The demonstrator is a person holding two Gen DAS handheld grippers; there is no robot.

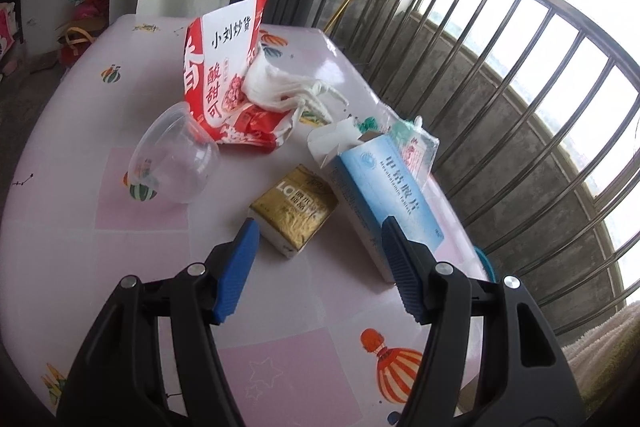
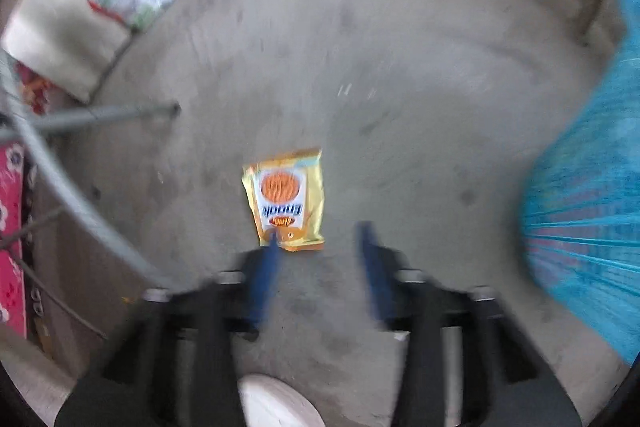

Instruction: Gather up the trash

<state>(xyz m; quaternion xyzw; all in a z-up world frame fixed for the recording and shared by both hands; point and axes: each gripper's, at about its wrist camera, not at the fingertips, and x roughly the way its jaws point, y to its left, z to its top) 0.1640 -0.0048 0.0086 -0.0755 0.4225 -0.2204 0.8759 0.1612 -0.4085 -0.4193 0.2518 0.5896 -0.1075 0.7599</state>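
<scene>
Hovering over the table [image 1: 60, 235], we hold the left gripper [image 1: 316, 227] w/ jaws spread, nothing between; gold pack [image 1: 294, 215] at 12 o'clock, blue box [image 1: 388, 195] at 1, near the table's right edge. Our right gripper [image 2: 320, 239] points at bare floor [image 2: 360, 47], jaws apart, empty; orange snack wrapper [image 2: 288, 199] lies at 11, blue bag [image 2: 588, 207] at 3.

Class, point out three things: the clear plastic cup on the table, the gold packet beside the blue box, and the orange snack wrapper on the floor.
clear plastic cup [image 1: 176, 157], left wrist view, its side wall.
gold packet [image 1: 294, 213], left wrist view, top face.
orange snack wrapper [image 2: 286, 195], right wrist view, printed front.
</scene>
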